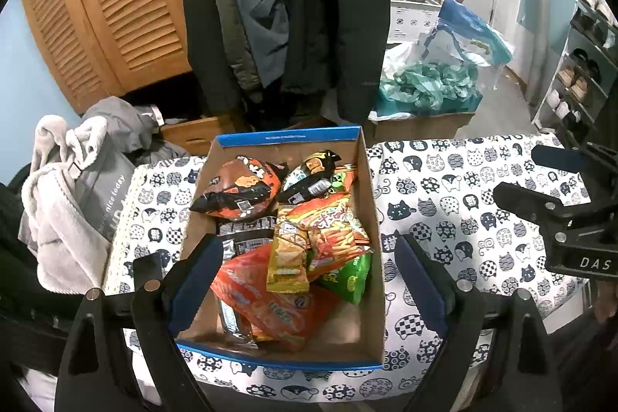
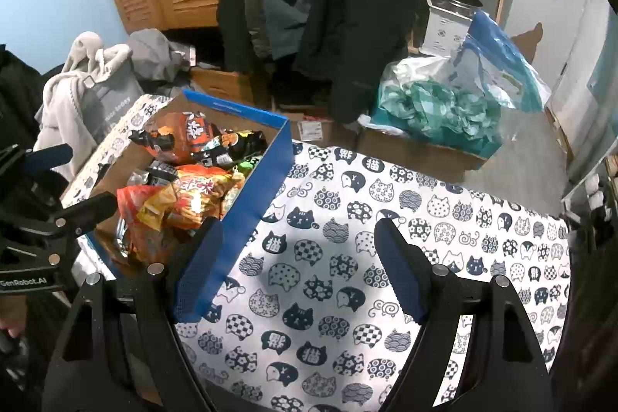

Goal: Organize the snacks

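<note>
A blue-rimmed cardboard box (image 1: pixel 372 203) sits on a table covered by a cat-print cloth (image 1: pixel 455 219). It holds several snack bags: an orange-black bag (image 1: pixel 241 192), a red-orange stick-snack bag (image 1: pixel 332 230), a yellow packet (image 1: pixel 287 257), a green bag (image 1: pixel 347 280) and a large orange bag (image 1: pixel 266 304). My left gripper (image 1: pixel 309 265) hovers open above the box, nothing between its fingers. My right gripper (image 2: pixel 297 261) stands open over bare cloth (image 2: pixel 347 257), just right of the box (image 2: pixel 262 188). The snacks (image 2: pixel 193 195) show in the right wrist view too.
Dark coats (image 1: pixel 293 6) hang behind the table. A grey robe and bag (image 1: pixel 77 203) lie at the left, a box of teal plastic bags (image 1: pixel 428 87) stands on the floor at the right, and a shoe rack (image 1: pixel 579 72) is far right. A louvred wooden door (image 1: pixel 108 6) is at the back left.
</note>
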Demonstrator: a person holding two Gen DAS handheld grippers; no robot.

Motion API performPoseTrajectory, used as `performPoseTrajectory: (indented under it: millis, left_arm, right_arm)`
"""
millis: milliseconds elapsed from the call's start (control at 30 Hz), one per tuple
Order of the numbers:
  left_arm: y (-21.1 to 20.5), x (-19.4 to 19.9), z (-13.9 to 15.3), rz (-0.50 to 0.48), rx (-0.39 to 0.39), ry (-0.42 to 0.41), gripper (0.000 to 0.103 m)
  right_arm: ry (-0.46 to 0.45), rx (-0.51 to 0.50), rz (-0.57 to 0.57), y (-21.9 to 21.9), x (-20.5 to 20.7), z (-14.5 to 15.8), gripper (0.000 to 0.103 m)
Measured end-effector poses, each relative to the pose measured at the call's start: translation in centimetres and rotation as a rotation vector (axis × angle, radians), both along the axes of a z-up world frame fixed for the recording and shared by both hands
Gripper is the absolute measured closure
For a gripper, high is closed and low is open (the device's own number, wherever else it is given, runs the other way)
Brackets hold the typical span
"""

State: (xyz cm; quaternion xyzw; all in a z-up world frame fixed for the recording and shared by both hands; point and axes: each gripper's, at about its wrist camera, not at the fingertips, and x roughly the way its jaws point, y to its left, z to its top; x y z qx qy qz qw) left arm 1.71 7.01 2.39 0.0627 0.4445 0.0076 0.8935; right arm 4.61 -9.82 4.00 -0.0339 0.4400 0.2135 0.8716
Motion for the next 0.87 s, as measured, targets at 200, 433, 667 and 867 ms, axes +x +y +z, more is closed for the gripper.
performPoseTrajectory:
  millis: [200,433,667,867]
  left_arm:
    - [-0.13,-0.16,0.18,0.008,0.029,-0.018,0.011]
    - [0.12,-0.25,0.36,0.024,0.040,-0.035,0.011]
    - [-0.13,-0.31,0.11,0.020,0.079,-0.037,0.011]
    - [-0.07,-0.41,0.10,0.022,0.074,-0.038,0.011]
  right_arm:
    - [0.002,0.001,-0.002,0.07,-0.03,-0.02,0.023]
    - [0.001,0.001,-0.003,0.13,-0.04,-0.03,0.023]
    - [0.004,-0.001,-0.002,0.24,-0.04,-0.06,0.023]
    - [0.005,-0.004,0.000,0.41,-0.21,-0.17,0.023]
